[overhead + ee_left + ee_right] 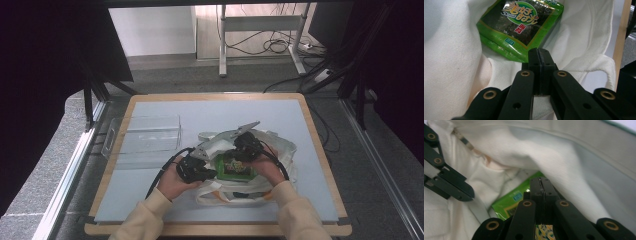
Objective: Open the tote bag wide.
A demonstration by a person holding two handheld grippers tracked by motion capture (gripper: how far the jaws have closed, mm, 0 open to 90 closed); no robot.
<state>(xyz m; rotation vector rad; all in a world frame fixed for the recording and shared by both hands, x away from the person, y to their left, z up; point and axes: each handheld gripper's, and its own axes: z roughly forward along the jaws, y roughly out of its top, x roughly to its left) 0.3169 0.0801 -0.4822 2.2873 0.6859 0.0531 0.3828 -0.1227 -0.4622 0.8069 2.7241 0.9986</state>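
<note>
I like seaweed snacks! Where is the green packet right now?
The green packet lies inside the white cloth bag near the table's front edge, between the two grippers in the high view.

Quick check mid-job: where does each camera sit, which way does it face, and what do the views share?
High view: above the table, looking forward and down; forearms, left tool, right tool.
Left gripper view: on the left tool, facing the snack packet in the white bag; shut jaws.
Right gripper view: on the right tool, inside the bag; shut jaws.
Shared: packet and bag.
</note>
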